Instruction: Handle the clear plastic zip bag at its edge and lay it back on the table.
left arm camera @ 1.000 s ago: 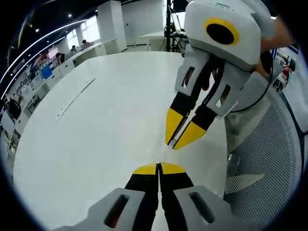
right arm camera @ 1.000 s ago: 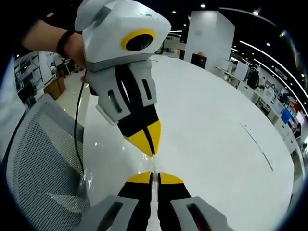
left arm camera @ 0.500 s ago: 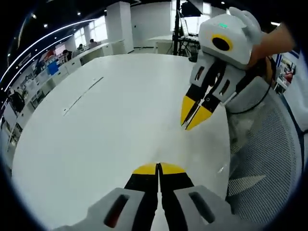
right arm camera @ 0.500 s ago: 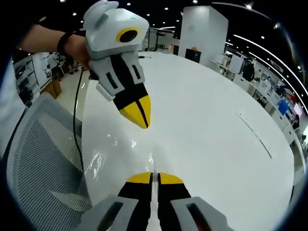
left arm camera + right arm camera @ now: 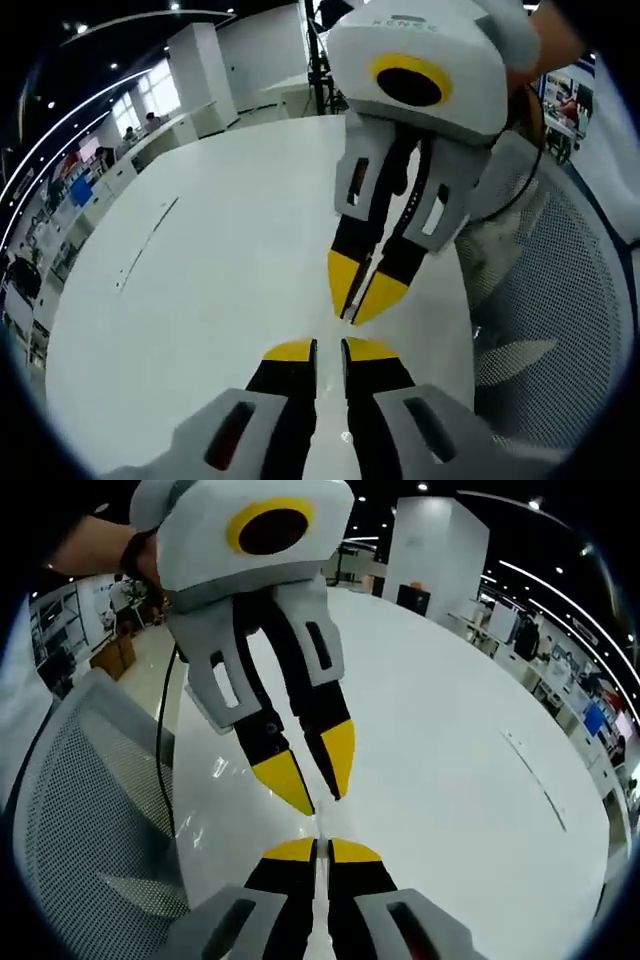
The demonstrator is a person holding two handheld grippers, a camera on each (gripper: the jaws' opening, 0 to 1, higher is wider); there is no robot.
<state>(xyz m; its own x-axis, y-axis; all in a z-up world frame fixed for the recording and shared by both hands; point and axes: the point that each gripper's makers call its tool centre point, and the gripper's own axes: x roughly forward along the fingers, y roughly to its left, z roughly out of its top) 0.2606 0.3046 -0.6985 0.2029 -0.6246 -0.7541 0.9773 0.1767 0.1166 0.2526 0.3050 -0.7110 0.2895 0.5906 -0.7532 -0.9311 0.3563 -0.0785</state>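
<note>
White desk [image 5: 200, 280] runs open ahead of both grippers; its near edge meets a mesh chair [image 5: 560, 330]. Left gripper [image 5: 328, 350] fingers narrowly parted. Right gripper [image 5: 317, 848] fingers pressed together. Clear zip bag [image 5: 215, 780] shows as faint glints left of them, outline indistinct.

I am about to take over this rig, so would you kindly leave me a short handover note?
Left gripper: open, holding nothing, tips just above the white round table.
Right gripper: jaws shut, facing the left one tip to tip; whether they pinch anything is unclear.
Clear plastic zip bag: hard to make out; faint glints near the table edge beside the grey mesh chair seem to be it.
Done: apparently the left-side release.
Left: check the right jaws, free the bag edge if caught, confirm the bag lies flat.
</note>
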